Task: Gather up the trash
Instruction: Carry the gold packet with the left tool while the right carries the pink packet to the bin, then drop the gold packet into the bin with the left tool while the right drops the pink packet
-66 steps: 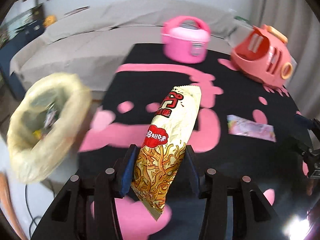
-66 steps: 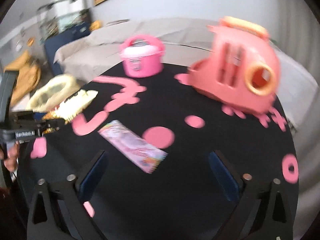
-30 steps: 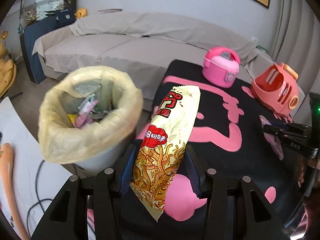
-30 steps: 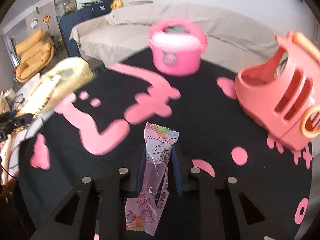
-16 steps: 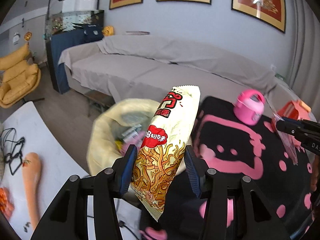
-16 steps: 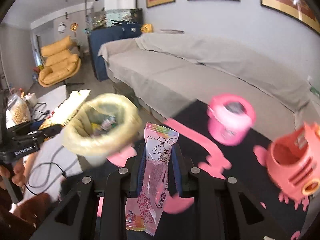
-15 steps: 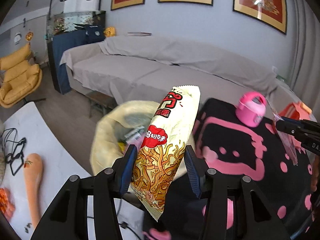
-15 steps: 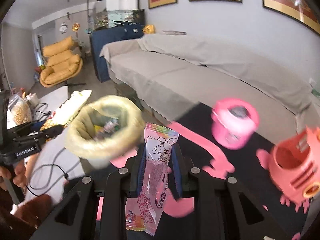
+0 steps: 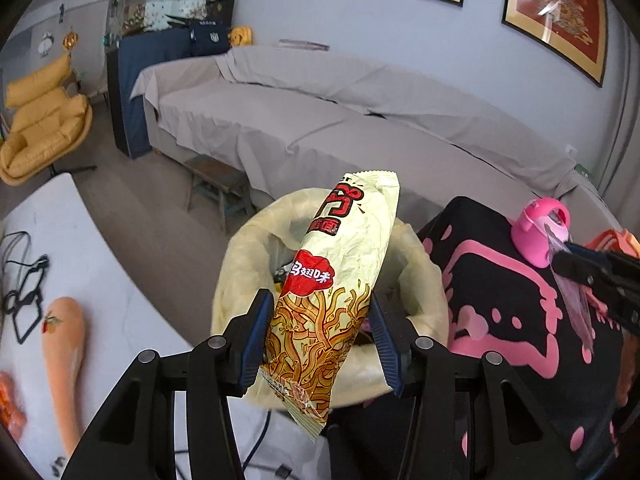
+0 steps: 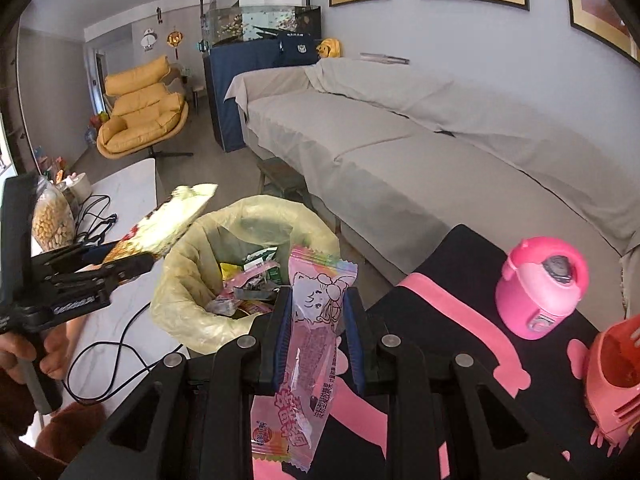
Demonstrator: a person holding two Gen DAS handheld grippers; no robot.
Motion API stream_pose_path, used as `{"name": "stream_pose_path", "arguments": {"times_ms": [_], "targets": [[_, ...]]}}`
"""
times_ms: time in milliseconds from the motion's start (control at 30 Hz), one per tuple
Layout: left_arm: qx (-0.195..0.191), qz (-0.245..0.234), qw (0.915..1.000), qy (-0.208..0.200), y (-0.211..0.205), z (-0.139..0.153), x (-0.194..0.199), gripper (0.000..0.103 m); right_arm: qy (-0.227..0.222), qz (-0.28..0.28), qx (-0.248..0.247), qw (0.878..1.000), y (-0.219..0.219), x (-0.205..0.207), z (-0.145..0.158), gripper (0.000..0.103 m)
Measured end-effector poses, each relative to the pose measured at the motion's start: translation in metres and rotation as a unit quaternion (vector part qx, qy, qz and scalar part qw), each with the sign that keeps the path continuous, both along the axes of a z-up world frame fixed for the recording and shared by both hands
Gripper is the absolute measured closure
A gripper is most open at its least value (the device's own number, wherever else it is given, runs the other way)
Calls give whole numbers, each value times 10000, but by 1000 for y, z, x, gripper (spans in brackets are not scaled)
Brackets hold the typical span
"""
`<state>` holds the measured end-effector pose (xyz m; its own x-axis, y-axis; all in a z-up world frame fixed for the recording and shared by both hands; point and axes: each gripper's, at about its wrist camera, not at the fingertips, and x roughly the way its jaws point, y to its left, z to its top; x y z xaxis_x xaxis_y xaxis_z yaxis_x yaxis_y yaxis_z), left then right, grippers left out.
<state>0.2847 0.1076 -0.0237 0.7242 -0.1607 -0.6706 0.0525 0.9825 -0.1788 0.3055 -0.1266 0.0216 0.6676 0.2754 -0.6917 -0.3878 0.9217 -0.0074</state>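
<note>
Gripping a tall yellow noodle snack packet between its 2 blue-padded fingers, the left gripper is closed on the packet's lower half and holds it upright in front of the trash bin, whose yellow bag liner gapes open just beyond the fingertips. The right gripper is likewise clamped, its narrow gap filled by a pink candy wrapper that stands upright with its crimped top above the fingers and its printed end hanging below them. In the right wrist view the bin sits just ahead and slightly left, already holding mixed wrappers, beside the black table with pink splashes. A pink toy rice cooker and a coral toy toaster stand on that table. A grey covered sofa runs behind.
</note>
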Motion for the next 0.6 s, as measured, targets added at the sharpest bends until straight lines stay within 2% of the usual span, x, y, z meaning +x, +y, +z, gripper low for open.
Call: {"name": "stream_pose_path", "arguments": {"times_ms": [167,333,433,600], "targets": [[-216,-129,9993,279,-2,-19,44,54,109,-54,-37,9999,-1,9,-10,80],[-540,-176,9964,633,1,-44,74,38,241,-133,-60,9996,-5,20,-20,80],[-701,-201,9954,623,5,-49,77,30,307,-197,-61,9993,-8,26,-26,80],[-867,150,9952,426,30,-43,65,28,426,-200,6,9989,1,37,-35,80]]}}
